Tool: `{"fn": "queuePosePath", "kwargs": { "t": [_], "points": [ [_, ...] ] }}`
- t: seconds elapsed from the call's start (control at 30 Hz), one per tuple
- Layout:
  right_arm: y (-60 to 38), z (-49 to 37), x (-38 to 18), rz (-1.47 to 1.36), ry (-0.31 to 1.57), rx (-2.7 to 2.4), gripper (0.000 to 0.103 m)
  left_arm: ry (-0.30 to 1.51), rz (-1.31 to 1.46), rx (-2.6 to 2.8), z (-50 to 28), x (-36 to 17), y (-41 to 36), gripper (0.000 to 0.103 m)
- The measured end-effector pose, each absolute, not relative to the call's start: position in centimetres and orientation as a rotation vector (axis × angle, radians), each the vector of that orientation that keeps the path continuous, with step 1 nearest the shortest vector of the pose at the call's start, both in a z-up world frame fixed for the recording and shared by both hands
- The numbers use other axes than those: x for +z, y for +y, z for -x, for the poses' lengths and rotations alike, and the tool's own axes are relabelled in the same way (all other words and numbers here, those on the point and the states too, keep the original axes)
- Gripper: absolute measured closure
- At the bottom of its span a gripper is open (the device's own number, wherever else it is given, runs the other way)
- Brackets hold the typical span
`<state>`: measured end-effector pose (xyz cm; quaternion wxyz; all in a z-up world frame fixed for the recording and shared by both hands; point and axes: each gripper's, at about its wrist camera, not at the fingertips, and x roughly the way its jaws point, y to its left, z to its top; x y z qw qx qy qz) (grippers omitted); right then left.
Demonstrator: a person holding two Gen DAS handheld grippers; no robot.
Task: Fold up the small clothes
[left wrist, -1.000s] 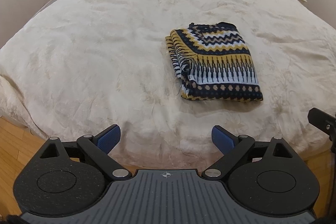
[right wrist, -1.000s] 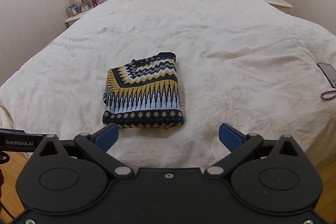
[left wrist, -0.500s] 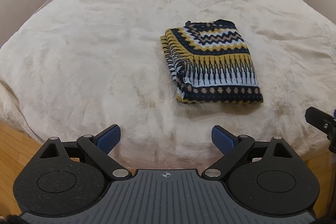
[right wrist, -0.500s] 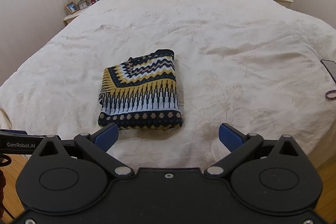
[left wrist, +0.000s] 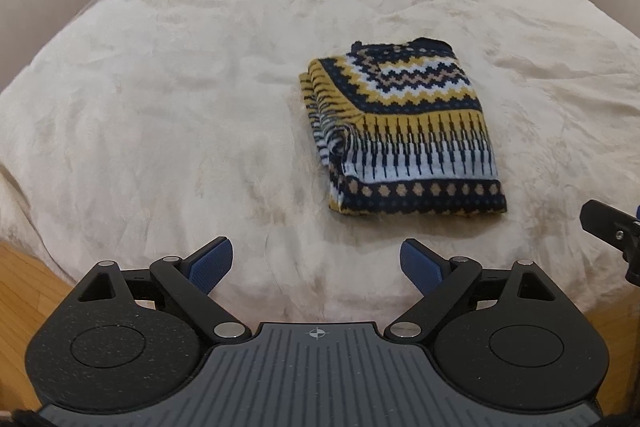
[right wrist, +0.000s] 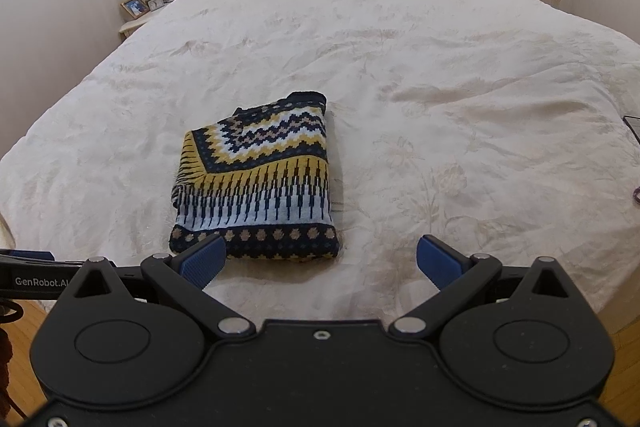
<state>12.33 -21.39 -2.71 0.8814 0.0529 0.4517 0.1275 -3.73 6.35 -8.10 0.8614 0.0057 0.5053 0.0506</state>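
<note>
Both the left gripper (left wrist: 316,261) and the right gripper (right wrist: 320,259) have moved a little closer to the folded sweater (left wrist: 404,131) near the bed's (right wrist: 440,67) near edge, jaws wide open and empty, so the folding looks probably finished.

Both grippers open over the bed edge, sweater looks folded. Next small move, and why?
Probably ease both back and stop. The sweater already lies as a compact folded rectangle on the bed, with neither the left gripper nor the right gripper holding it. Its left edge bunches slightly; a light tuck there by the left gripper is the only alternative.
</note>
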Motion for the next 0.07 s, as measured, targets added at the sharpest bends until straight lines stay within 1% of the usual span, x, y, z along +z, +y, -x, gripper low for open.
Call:
{"fn": "queuePosePath", "kwargs": {
  "t": [0.07],
  "points": [
    [-21.43, -12.82, -3.02, -0.110, 0.951, 0.269, 0.002, 1.067, -0.010, 0.105, 3.23, -8.23, 6.14, 0.011]
  ]
}}
